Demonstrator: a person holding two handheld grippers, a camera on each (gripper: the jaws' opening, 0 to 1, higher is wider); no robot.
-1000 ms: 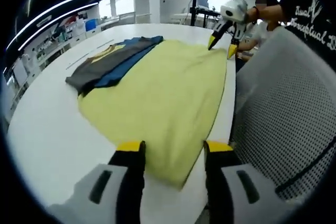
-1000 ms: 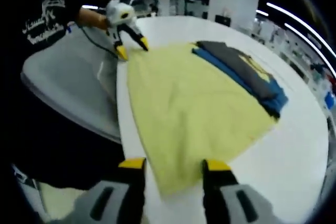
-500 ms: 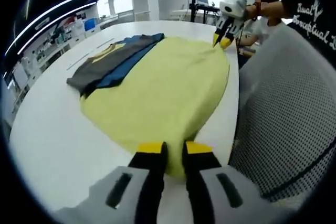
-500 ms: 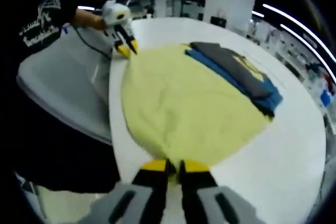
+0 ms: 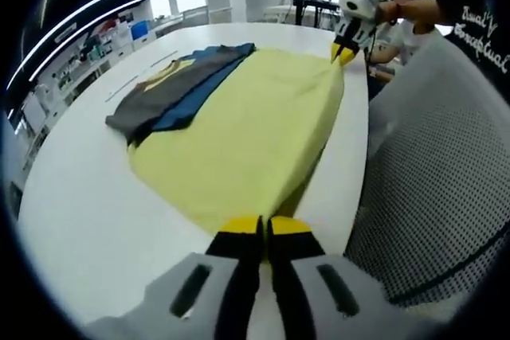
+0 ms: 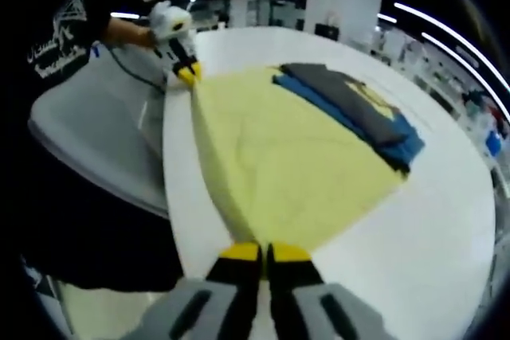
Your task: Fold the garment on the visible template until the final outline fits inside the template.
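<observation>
A pale yellow garment (image 5: 247, 125) lies spread on the white table (image 5: 80, 197). My left gripper (image 5: 259, 227) is shut on its near corner. In the left gripper view my right gripper (image 5: 344, 47) pinches the far corner by the table's edge. In the right gripper view the same yellow garment (image 6: 303, 165) runs away from my right gripper (image 6: 256, 251), which is shut on its corner. My left gripper (image 6: 186, 74) holds the other end. The edge between the two grippers is pulled straight and raised a little off the table.
Dark grey and blue garments (image 5: 171, 89) lie stacked against the yellow one's far side, seen again as a folded stack (image 6: 362, 113). A grey mesh chair (image 5: 434, 173) stands close to the table's edge beside the held side. A person's black sleeve (image 6: 56, 33) is near.
Both grippers went from open to shut on the yellow garment's corners. The edge between them has been drawn from a rounded bulge into a straight, slightly lifted line.
</observation>
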